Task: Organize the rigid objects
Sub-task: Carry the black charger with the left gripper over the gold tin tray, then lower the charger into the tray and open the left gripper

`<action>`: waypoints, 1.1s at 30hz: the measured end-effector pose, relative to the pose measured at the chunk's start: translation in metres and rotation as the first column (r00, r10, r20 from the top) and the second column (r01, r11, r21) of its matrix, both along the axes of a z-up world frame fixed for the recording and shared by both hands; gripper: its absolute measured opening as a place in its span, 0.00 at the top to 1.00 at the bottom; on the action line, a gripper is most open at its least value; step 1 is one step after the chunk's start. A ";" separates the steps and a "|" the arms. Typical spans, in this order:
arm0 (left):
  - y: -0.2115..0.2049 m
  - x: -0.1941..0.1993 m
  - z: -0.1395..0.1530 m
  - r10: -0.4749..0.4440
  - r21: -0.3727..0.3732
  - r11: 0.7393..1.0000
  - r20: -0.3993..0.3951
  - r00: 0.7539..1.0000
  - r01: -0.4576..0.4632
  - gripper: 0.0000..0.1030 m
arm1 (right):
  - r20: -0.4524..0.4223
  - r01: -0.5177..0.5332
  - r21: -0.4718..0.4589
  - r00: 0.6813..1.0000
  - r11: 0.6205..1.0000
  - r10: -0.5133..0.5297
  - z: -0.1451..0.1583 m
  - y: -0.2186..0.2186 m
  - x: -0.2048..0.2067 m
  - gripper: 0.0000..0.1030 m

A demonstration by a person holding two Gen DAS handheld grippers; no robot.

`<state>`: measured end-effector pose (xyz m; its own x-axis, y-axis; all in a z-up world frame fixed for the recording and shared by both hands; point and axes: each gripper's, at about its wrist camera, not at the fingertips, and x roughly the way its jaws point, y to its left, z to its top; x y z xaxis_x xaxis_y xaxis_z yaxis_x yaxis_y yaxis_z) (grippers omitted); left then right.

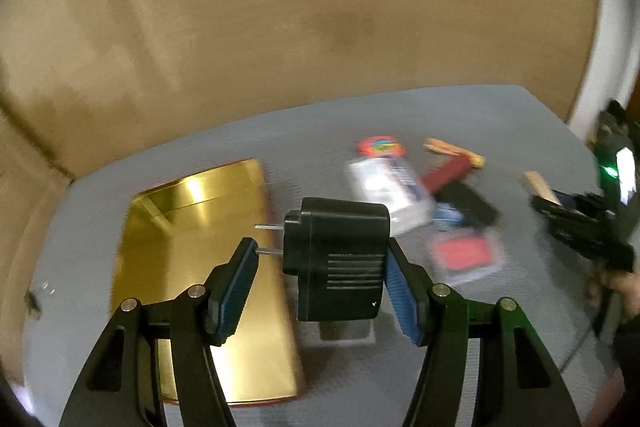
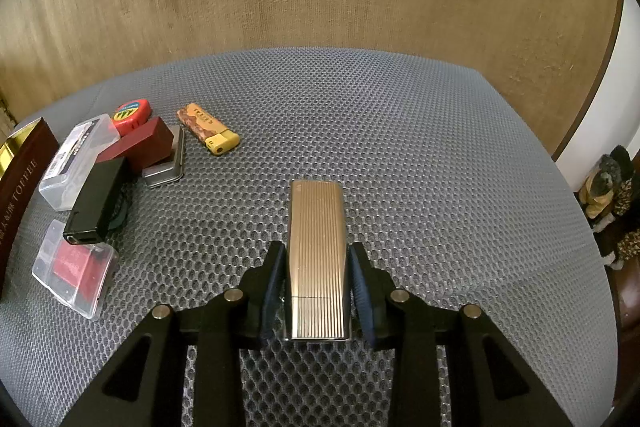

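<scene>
In the left wrist view my left gripper is open; a black plug adapter sits between its fingers, touching only the right pad, with a gap at the left pad, above the grey mat beside the gold-lined tin. In the right wrist view my right gripper has its pads on both sides of a ribbed gold lighter that points forward over the mat. My right gripper also shows at the right edge of the left wrist view.
A cluster lies at the mat's left: clear cases, red tape measure, dark red box, black lighter, metal tin, yellow lighter. A brown toffee box stands at the far left. A tan wall stands behind.
</scene>
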<state>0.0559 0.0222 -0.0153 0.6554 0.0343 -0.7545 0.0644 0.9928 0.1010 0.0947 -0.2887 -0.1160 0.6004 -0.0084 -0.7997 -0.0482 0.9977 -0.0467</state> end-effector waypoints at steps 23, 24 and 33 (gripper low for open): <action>0.116 0.042 -0.066 0.209 0.092 0.976 -0.126 0.970 -0.198 0.43 | 0.004 0.001 -0.049 1.000 0.999 -0.001 0.002 0.012 -0.005 0.68; 0.117 0.043 -0.069 0.207 0.099 0.976 -0.138 0.969 -0.194 0.43 | 0.004 0.002 -0.053 1.000 0.999 -0.002 0.002 0.013 -0.005 0.68; 0.123 0.042 -0.076 0.216 0.112 0.974 -0.166 0.962 -0.199 0.43 | 0.007 0.003 -0.072 1.000 0.997 -0.003 0.003 0.018 -0.007 0.68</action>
<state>0.0975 0.1448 -0.0917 0.4833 0.2313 -0.8443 -0.1166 0.9729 0.1998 0.0877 -0.2711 -0.1135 0.6055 -0.0677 -0.7930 -0.0444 0.9919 -0.1186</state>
